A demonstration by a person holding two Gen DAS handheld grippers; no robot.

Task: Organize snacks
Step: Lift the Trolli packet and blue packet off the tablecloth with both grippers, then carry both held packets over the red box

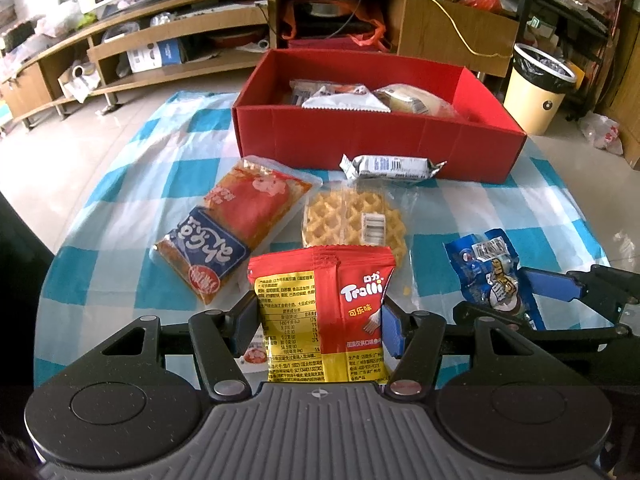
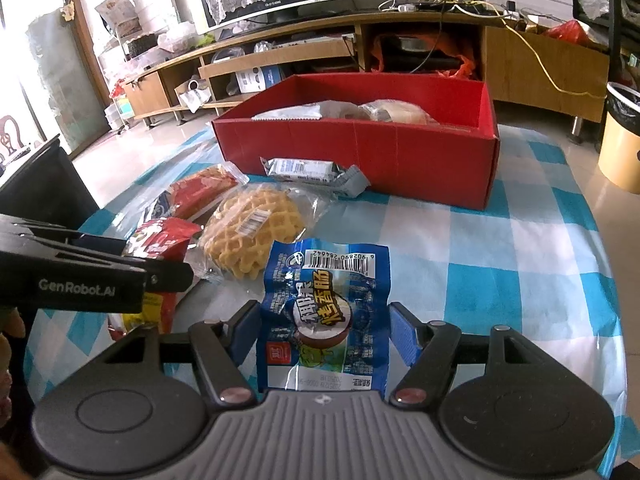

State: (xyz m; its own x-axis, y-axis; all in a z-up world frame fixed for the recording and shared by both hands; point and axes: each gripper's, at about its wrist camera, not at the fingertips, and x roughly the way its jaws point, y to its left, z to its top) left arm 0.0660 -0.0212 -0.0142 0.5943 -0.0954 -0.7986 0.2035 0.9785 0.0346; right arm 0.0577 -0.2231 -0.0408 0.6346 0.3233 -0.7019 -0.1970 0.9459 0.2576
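The left gripper (image 1: pixel 318 316) holds the red and yellow Trolli bag (image 1: pixel 324 312) upright, its blue fingers (image 1: pixel 390 330) pinching the bag from both sides. The bag stands above the near edge of the table (image 1: pixel 500 208), which wears a blue and white checked cloth. In the right wrist view the same bag (image 2: pixel 160 240) shows at the left, partly hidden behind the black body of the left gripper.

The right gripper (image 2: pixel 326 328) has its fingers (image 2: pixel 404 336) on either side of the blue sausage pack (image 2: pixel 326 312), touching or nearly touching its edges; whether they grip it firmly I cannot tell for sure, but the pack sits squarely between them and looks pinched. In the left wrist view this pack (image 1: pixel 490 272) lies at the right of the table with the right gripper's finger beside it.

Beyond the Trolli bag lies the waffle (image 1: pixel 352 220) in clear wrap, with a barcode sticker on top. Just left of it rests the orange bread pack (image 1: pixel 236 232) with a blue label. Behind the waffle, a silver bar (image 1: pixel 390 168) lies just in front of the red box (image 1: pixel 380 140), near its front wall.

The red box stands at the far side of the table, open at the top. Inside it are several wrapped snacks, among them a white packet (image 1: pixel 344 102) and a round bun (image 1: pixel 412 100) in clear wrap.

A bin (image 1: pixel 538 88) stands on the floor to the right of the table, and a wooden TV stand (image 1: pixel 180 52) runs along the back.
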